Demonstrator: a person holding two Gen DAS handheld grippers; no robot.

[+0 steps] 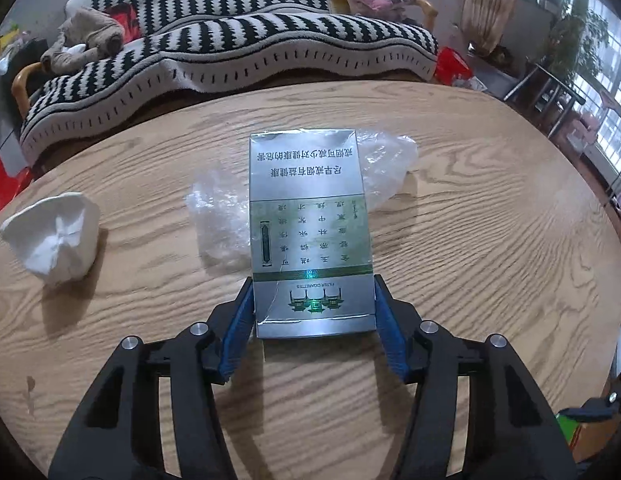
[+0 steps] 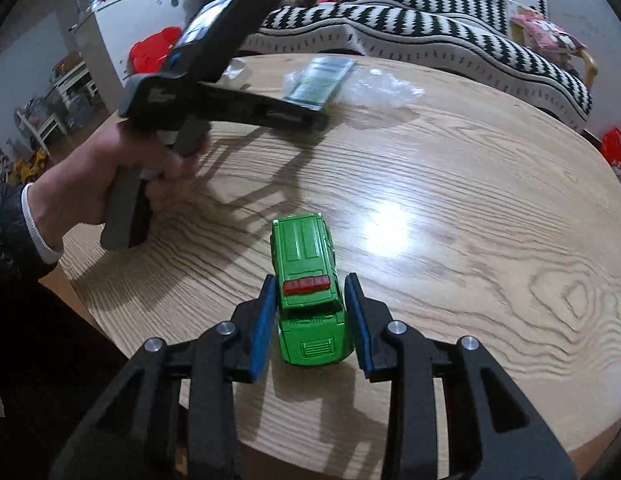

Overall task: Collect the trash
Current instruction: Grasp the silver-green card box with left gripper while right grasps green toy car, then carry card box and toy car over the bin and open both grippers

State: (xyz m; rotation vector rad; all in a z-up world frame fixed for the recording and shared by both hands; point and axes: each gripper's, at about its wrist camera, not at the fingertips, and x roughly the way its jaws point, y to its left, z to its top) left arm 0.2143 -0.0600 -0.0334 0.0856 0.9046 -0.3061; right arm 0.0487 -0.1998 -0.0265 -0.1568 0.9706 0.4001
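1. The cigarette pack (image 1: 308, 236) lies flat on the tabletop (image 1: 490, 264), its long axis running straight ahead from the left claw (image 1: 313, 312); the lid end sits between the blue pads and the base end points away toward the striped sofa (image 1: 230, 52)
2. Its silver face reads upside down from this claw: "FILTER CIGARETTES" above a small green pavilion emblem near the pads, columns of green Chinese characters in the middle, and a two-line black Chinese health warning at the far end
3. The left claw grips the pack's near end, both pads pressed against its long sides
4. Crumpled clear plastic wrap (image 1: 384, 164) lies under and to either side of the pack, ahead of the left claw; a crumpled white tissue (image 1: 54, 236) sits well to its left
5. In the right wrist view the left hand (image 2: 110, 184) wraps the pistol handle with fingers on the trigger, the tool angled down toward the pack (image 2: 320, 80) far ahead and left of the right claw (image 2: 310, 316)
6. The right claw is clamped on a green toy car (image 2: 308, 288) standing on the tabletop, its long axis straight ahead, red roof lights between the pads
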